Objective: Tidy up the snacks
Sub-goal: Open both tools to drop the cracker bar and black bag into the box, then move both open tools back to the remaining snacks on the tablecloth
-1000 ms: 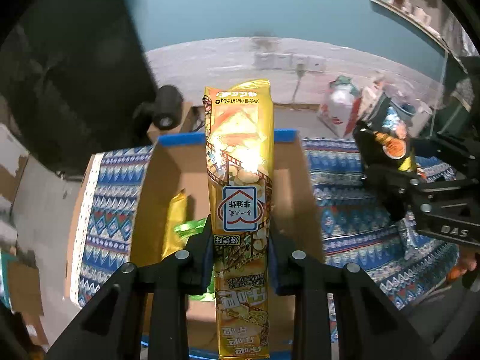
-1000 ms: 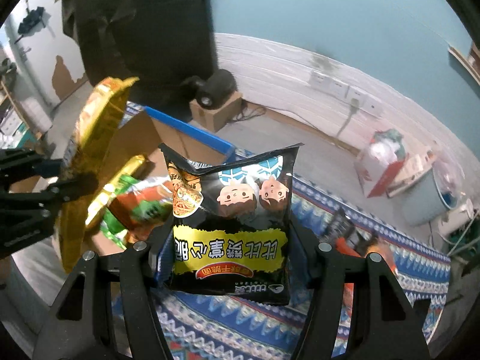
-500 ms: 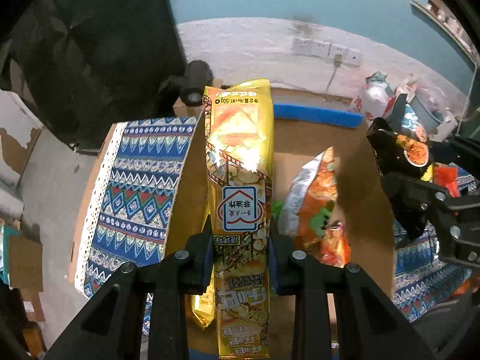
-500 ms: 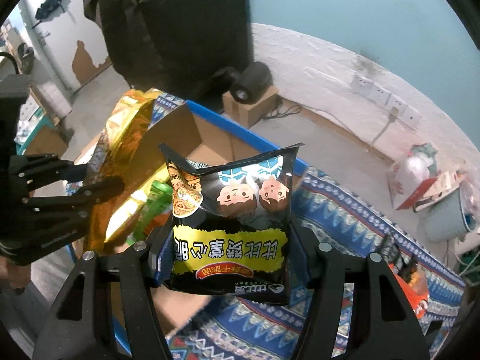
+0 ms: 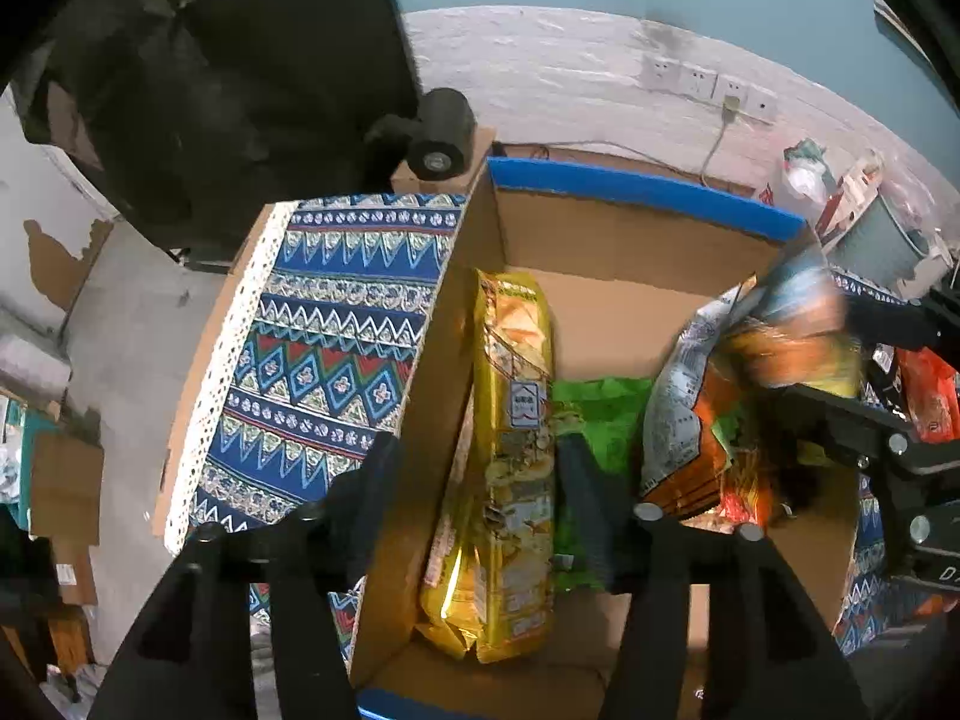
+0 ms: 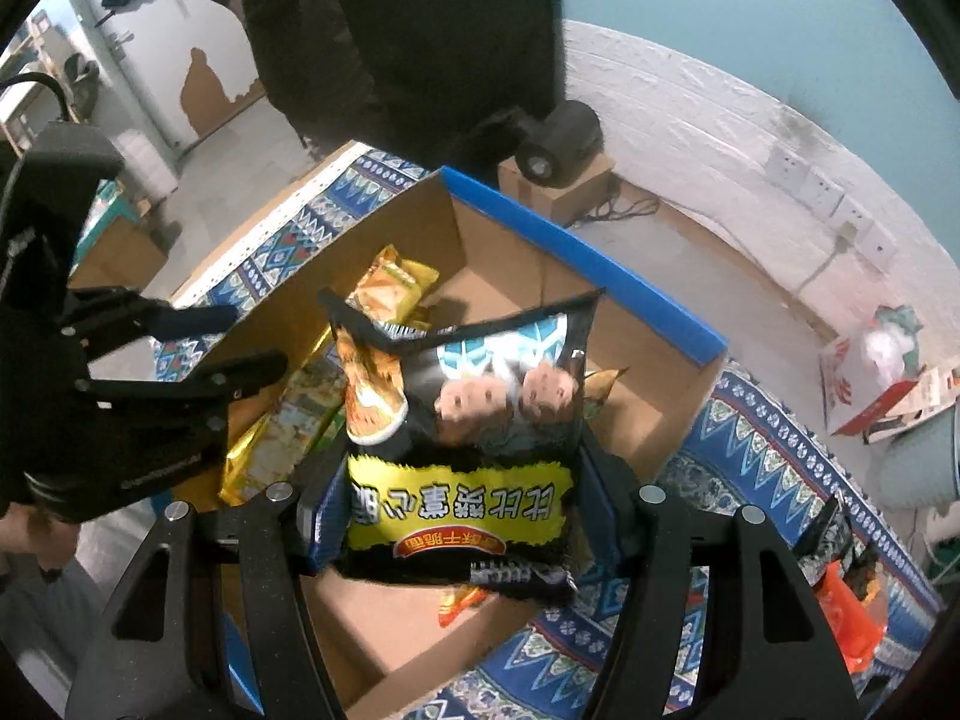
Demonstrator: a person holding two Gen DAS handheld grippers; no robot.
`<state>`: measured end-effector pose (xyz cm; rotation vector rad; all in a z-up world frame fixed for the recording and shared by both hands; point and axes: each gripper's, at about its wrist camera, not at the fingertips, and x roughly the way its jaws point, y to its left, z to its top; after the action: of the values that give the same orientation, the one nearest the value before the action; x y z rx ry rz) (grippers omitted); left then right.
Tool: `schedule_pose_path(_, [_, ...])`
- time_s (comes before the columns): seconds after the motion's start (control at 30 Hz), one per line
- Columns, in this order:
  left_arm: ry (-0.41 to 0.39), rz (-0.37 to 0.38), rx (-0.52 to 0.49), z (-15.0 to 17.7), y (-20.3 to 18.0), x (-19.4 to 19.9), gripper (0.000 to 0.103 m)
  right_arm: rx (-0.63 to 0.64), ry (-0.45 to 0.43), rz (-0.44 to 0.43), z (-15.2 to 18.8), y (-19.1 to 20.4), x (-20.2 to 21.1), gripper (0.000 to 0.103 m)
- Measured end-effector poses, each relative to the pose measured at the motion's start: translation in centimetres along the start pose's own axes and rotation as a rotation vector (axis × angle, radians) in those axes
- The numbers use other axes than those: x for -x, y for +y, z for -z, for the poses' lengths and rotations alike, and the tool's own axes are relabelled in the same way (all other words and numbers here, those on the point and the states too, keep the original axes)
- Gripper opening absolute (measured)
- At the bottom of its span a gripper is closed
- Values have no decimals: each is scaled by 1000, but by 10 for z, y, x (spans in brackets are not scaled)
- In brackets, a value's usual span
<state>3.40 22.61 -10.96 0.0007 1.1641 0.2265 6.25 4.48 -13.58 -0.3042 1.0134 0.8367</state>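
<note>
A cardboard box with a blue rim (image 5: 636,192) stands on the patterned cloth. My left gripper (image 5: 480,468) is open above the box. A long yellow snack pack (image 5: 516,450) lies loose in the box along its left wall, below the spread fingers. My right gripper (image 6: 462,480) is shut on a black snack bag (image 6: 468,450) with a yellow label and holds it over the box (image 6: 576,240). That bag shows blurred at the right of the left wrist view (image 5: 774,336). The left gripper (image 6: 180,360) shows at the left of the right wrist view.
In the box lie a green pack (image 5: 600,414), an orange and silver bag (image 5: 690,408) and the yellow pack (image 6: 390,288). An orange pack (image 6: 852,624) lies on the patterned cloth (image 5: 336,330) right of the box. A black roll on a small carton (image 5: 438,138) stands behind.
My left gripper has opened and let go of the yellow pack, which now lies in the box. My right gripper has moved with the black bag over the box.
</note>
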Motion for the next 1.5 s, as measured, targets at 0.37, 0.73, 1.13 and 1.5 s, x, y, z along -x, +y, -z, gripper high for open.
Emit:
schedule_pose_path(0.37, [-39,36,-43,-4,-27,22,68,-30,-51,29,13,-17,34,76])
schedule_pose_path(0.73, [-64,100,-169,-5,-89,40,73,-54,-57,124,43,-55,67,77])
schedule_pose_path(1.13, [-64,129,-283,-2,-150,46,73,-104,-47,205,84,-106,97,77])
schedule_pose_path(1.5, [-67,147,-396,5,-207,46,74,-137,3,270,122,-148,109,77])
